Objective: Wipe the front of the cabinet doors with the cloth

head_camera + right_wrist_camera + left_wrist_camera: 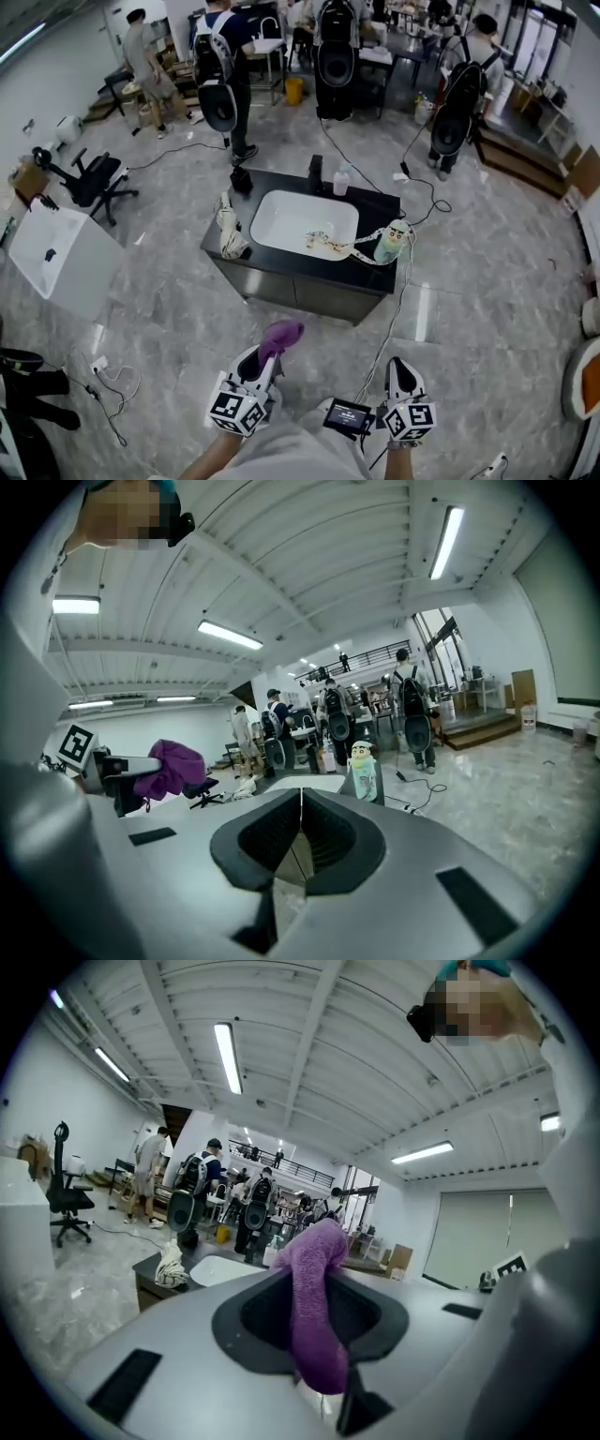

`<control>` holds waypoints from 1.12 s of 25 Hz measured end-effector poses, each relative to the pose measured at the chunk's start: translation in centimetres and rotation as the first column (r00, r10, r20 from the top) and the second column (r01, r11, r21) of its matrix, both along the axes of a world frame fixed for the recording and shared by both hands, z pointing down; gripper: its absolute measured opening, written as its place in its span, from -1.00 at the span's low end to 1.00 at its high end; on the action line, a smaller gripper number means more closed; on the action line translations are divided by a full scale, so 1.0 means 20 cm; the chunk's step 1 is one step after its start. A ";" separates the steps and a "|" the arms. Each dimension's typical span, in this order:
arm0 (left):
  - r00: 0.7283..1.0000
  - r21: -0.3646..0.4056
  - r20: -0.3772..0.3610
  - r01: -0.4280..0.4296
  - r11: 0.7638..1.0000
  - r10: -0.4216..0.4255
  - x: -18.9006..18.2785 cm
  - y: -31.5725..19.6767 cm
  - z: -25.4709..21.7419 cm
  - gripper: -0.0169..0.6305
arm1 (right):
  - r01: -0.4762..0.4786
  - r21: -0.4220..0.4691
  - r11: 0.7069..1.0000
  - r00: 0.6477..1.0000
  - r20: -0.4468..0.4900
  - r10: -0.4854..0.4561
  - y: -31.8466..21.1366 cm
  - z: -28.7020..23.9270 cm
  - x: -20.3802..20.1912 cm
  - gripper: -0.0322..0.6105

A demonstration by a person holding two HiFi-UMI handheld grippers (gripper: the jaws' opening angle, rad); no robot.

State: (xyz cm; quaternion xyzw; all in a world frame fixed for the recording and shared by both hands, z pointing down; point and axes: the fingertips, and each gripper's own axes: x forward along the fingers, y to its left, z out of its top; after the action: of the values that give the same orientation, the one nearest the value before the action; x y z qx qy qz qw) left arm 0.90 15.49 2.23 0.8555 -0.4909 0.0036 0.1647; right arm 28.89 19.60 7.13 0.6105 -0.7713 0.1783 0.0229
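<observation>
A purple cloth (279, 335) sticks up out of my left gripper (265, 354), whose jaws are shut on it; the same cloth (314, 1307) fills the middle of the left gripper view. My right gripper (401, 373) is shut with nothing between its jaws, which meet in a thin line (301, 841). Both grippers hang low in the head view, well short of the dark cabinet (309, 298). Its front doors face me under a black counter holding a white sink (302, 222). The cloth (170, 769) also shows at the left of the right gripper view.
On the counter lie a bundled rag (228, 231), a cartoon-figure bottle (393, 241), a pink bottle (341, 182) and cables. A white box (52, 258) and an office chair (94, 180) stand left. Several people with backpack rigs stand beyond the cabinet. Grey marble floor lies between me and the doors.
</observation>
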 end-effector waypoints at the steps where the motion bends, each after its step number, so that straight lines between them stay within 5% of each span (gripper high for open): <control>1: 1.000 -0.005 0.021 0.011 1.000 -0.011 -0.02 0.02 0.00 -0.67 | 0.011 0.004 1.000 1.000 0.000 -0.011 -0.02 0.01 0.00 -0.82; 6: 0.997 -0.053 0.078 0.022 0.998 -0.017 -0.09 0.01 0.10 -0.67 | 0.036 0.036 0.999 0.999 -0.013 -0.035 -0.11 0.00 -0.04 -0.82; 10: 0.995 -0.093 0.065 -0.076 0.993 0.082 -0.04 -0.06 0.24 -0.67 | 0.001 -0.020 1.000 1.000 -0.022 -0.002 -0.07 0.11 -0.09 -0.82; 18: 0.973 -0.067 -0.020 -0.229 0.971 0.228 -0.01 -0.28 0.38 -0.67 | -0.035 -0.067 0.997 0.992 -0.127 0.026 -0.08 0.18 -0.23 -0.82; 28: 0.960 -0.088 0.035 -0.275 0.958 0.278 0.02 -0.43 0.68 -0.67 | 0.026 -0.053 0.998 0.987 -0.155 -0.034 -0.27 0.49 -0.26 -0.82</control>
State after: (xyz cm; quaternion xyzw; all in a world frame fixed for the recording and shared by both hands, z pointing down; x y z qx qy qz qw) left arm 1.25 6.89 15.83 0.9079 -0.3697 0.0670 0.1861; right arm 23.59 14.21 16.91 0.6102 -0.7715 0.1492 0.1014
